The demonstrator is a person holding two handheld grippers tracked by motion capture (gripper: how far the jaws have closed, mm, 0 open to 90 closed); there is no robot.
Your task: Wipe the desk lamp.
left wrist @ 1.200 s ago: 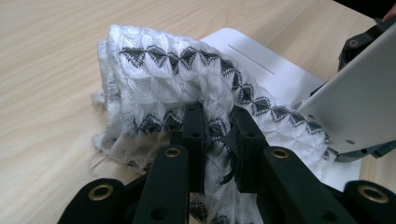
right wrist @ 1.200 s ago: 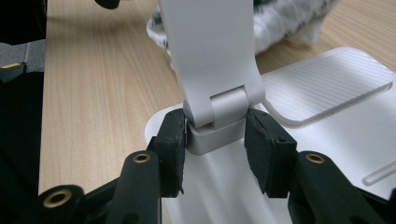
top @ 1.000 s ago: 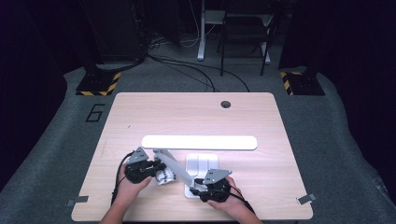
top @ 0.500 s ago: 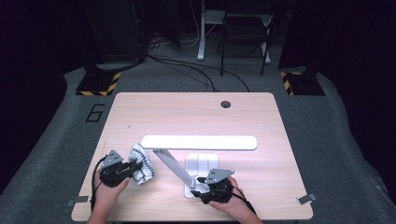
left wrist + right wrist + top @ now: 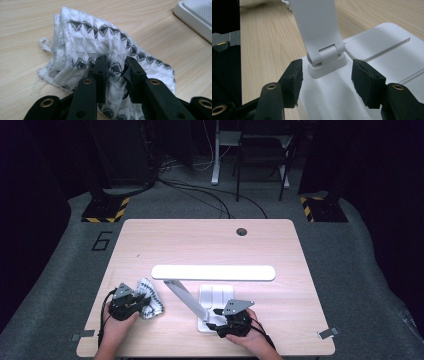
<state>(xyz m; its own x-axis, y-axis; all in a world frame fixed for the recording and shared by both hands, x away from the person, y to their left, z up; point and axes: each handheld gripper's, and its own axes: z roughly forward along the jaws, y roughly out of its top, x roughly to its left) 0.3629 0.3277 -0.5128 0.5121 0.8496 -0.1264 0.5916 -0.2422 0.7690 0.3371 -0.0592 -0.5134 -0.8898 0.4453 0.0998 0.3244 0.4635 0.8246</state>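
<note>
A white cloth with a black pattern (image 5: 151, 302) lies bunched on the wooden table, left of the white desk lamp. My left gripper (image 5: 142, 301) is shut on a fold of the cloth (image 5: 100, 37); the left gripper (image 5: 116, 66) has just been opening its jaws, and the fold still fills the narrow gap. My right gripper (image 5: 213, 318) sits at the lamp base (image 5: 218, 293). The right gripper (image 5: 327, 75) is open and has just been opening. The lamp arm's hinge (image 5: 327, 53) stands between its pads (image 5: 292, 78) without touching them.
The lamp's long head (image 5: 213, 272) hangs level over mid-table on a slanted arm (image 5: 184, 299). A cable hole (image 5: 241, 231) sits near the table's far edge. Grey carpet marked with a "6" (image 5: 102, 240) surrounds the table, with chair legs and cables beyond.
My left gripper has carried the cloth leftward, away from the lamp arm toward the table's front left. The right hand has stayed at the lamp base.
</note>
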